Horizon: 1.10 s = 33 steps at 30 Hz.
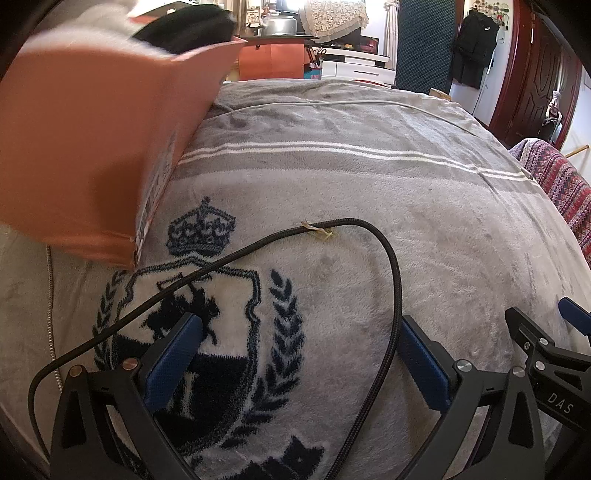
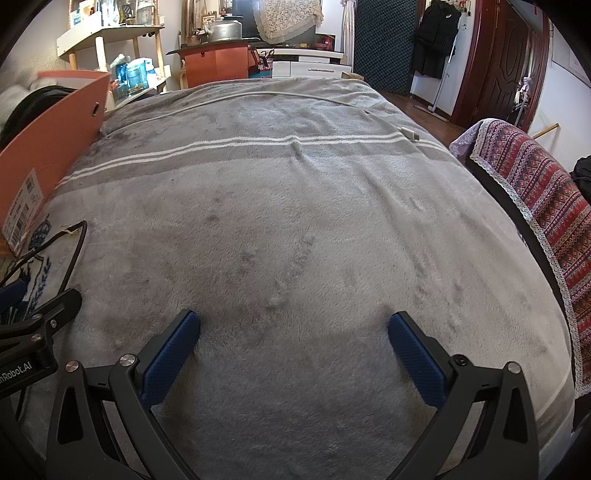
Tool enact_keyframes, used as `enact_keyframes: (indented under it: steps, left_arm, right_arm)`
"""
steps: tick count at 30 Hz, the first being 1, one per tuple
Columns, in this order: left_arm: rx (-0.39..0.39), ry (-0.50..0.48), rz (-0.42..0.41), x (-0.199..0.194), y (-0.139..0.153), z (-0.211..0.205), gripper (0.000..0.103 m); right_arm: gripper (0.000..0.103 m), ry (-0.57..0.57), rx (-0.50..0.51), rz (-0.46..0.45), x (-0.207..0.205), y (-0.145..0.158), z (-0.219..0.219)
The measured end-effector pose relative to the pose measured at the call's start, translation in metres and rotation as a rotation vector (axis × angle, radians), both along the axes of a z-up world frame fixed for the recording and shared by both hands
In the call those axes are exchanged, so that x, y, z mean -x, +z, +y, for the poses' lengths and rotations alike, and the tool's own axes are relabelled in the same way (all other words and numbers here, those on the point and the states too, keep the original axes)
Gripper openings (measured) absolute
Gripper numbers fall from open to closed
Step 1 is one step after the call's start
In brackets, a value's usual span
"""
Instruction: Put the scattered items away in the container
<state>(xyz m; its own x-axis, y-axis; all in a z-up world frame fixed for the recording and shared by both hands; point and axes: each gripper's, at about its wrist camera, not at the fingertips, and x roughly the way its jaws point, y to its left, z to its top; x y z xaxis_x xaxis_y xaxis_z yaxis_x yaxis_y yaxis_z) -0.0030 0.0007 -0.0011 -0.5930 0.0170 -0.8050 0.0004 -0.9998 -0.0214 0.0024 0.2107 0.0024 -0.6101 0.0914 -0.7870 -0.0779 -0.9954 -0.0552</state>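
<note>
An orange cardboard box stands on the grey blanket at the upper left, with dark items inside. On the blanket lies a looped black braided cable, a yellowish tie around it. The loop runs down between the fingers of my left gripper, close to the right finger; the jaws stand wide open and do not press it. My right gripper is open over bare blanket. A white cable with a plug lies across the far part of the bed. The box and black cable show at the right wrist view's left edge.
A thin silvery cord runs along the blanket's left side below the box. A red patterned cloth covers furniture right of the bed. An orange cabinet and shelves stand behind the bed.
</note>
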Motion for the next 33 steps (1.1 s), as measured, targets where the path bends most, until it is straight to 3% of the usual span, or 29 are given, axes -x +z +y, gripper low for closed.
enact_keyframes:
  steps: [33]
  left_arm:
    - [-0.006,0.001,-0.002,-0.0001,0.0002,0.0040,0.103]
  right_arm:
    - [0.102,0.000,0.001,0.000,-0.0018,0.0007,-0.0013]
